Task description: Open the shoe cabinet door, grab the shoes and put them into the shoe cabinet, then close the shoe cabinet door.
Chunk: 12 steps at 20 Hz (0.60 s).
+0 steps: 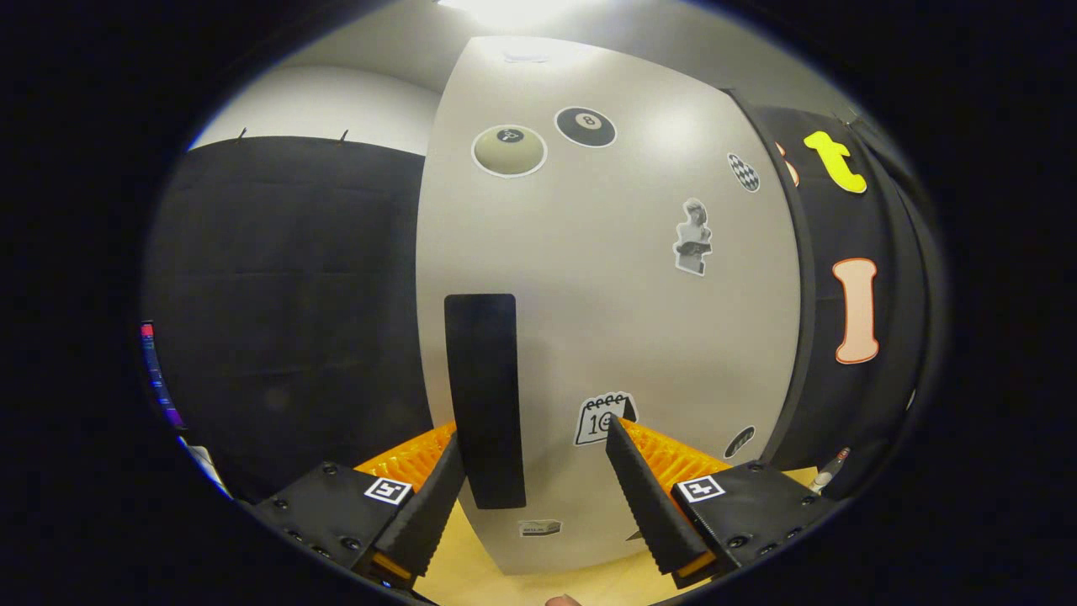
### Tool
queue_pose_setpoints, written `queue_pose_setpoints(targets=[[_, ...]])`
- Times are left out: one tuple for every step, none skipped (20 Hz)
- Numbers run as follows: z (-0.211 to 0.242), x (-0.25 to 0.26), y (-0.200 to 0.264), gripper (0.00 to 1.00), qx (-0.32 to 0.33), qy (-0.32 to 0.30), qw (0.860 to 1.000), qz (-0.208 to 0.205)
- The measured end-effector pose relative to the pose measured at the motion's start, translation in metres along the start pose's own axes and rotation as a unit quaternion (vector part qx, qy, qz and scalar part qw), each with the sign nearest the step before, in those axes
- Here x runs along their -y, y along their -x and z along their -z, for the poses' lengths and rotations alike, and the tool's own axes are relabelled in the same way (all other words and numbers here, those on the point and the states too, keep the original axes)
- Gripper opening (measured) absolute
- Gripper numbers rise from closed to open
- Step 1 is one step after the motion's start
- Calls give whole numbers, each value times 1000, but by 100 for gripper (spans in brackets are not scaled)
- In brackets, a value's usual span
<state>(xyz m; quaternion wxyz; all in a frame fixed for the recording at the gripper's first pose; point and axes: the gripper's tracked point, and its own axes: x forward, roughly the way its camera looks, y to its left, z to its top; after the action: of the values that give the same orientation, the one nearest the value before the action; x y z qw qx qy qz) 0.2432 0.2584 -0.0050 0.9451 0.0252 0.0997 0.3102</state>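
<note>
Jaws stand wide apart with nothing between them: the gripper [538,471] faces the shoe cabinet door [614,286] at close range, and its left finger sits just beside the lower end of the dark vertical handle [484,400] while the right finger lies well off to the other side, in front of a calendar sticker [599,418]. That door, pale and dotted with stickers, looks flush and shut, standing on a light wooden floor [471,581]; no shoes are visible from here, so the scene would fit equally a door yet to be pulled open or one pushed closed with the shoes already inside. Risk lies mostly in the offset: the handle is not centred in the gap, so closing now would likely land only one finger on it or scrape the panel, and the hold could slip off during a pull. A second worry is the handle's flat, slim look, which may give the fingers little to bite on. Pulling off-axis could also drag the whole cabinet over the smooth floor instead of swinging the door. As for pose, the gripper is held low, near the floor, pointing roughly level and square at the door's lower half, with the black cloth wall [286,311] beyond the door's left edge.
</note>
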Motion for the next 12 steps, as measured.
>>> queue_pose_setpoints(targets=[[2, -3, -3, 99, 1, -3, 1000, 9], [3, -6, -5, 99, 2, -8, 1000, 14], [5, -9, -8, 99, 4, -12, 1000, 20], [7, -10, -10, 99, 3, -15, 1000, 24], [8, -11, -15, 99, 0, -19, 999, 27], [9, -12, -14, 99, 0, -23, 999, 29], [8, -14, -14, 99, 2, -27, 999, 29], [6, -15, -11, 99, 4, -30, 999, 30], [5, -14, -7, 99, 7, -30, 999, 34], [3, -10, -3, 99, 10, -29, 999, 41], [1, -6, 3, 99, 14, -28, 998, 47], [-1, -1, 11, 99, 17, -26, 998, 55]])
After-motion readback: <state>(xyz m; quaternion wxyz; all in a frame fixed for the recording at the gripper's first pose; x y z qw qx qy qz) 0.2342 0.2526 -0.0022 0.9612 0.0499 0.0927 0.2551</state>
